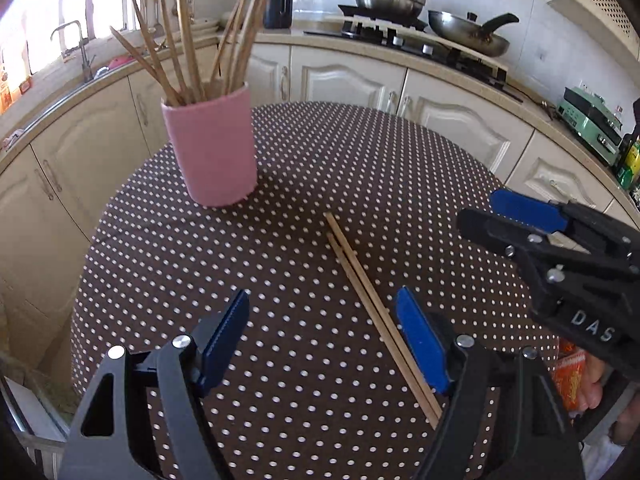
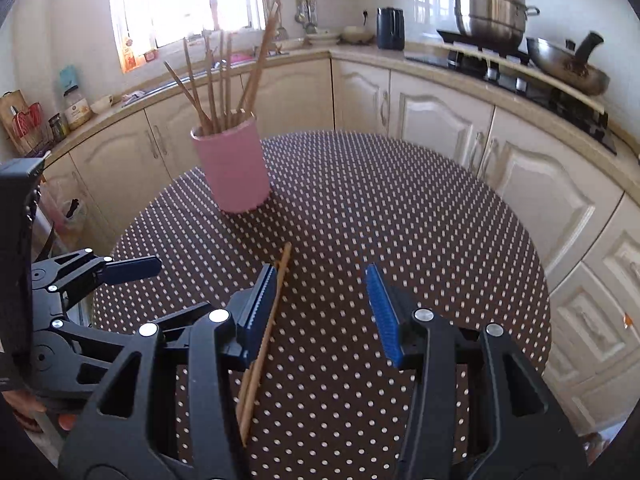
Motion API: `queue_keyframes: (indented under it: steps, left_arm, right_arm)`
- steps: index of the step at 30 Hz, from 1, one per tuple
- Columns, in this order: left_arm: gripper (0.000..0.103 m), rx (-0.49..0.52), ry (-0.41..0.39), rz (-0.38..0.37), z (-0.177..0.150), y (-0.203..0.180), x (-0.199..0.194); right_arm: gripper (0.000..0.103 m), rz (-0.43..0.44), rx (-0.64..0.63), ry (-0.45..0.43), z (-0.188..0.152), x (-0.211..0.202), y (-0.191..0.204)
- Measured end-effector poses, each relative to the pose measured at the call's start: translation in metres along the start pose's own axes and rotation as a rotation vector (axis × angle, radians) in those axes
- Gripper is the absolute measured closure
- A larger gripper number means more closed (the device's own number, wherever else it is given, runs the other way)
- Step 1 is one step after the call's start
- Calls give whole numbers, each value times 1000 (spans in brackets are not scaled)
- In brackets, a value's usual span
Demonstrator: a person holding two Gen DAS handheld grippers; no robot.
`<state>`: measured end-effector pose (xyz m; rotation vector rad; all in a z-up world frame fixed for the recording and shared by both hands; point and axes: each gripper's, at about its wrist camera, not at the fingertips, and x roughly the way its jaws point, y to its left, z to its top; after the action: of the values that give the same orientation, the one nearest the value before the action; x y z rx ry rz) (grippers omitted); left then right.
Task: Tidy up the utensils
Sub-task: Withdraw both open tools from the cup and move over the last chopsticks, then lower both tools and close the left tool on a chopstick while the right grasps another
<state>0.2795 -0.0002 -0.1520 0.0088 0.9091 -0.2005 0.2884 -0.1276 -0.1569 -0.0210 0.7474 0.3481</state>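
So there's a round tabletop (image 1: 280, 184) with a brown polka-dot cloth, and two things on it that matter. A pink cup (image 1: 212, 148) stuffed with chopsticks stands toward the far-left edge, and the sticks fan out of the top at all angles. A loose pair of chopsticks (image 1: 360, 280) lies flat on the cloth nearer the middle. The two sticks sit side by side and touching, running from roughly the centre back toward the near edge, well apart from the cup.

Left hand-held gripper (image 1: 324, 344): fingers spread wide, nothing between the pads. The loose pair runs just beside the inner face of its right-hand pad, though I can't tell if it's actually touching.

Right hand-held gripper (image 2: 322, 312): fingers also apart, a bit narrower, and empty. In its own view the pair passes right next to its left-hand pad, which hides part of the sticks.

Both hand-held grippers are angled down at the tabletop, close together over the near side, each visible at the edge of the other's view.
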Motion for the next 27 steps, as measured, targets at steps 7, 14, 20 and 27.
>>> queue_keyframes:
  steps: [7,14,20,27]
  left_arm:
    - [28,48,77,5,-13,-13,23]
    - [28,48,150,1,-20,-15,40]
    - [28,27,176,15,-22,-12,51]
    - [28,21,207,19,-15,-13,57]
  right_arm:
    - [56,43,54,48,-24,15,-12]
    - [53,78,92,60,-36,18,-22]
    - [52,95,128,56,-40,12,-33]
    - [52,102,135,69,-41,12,-36]
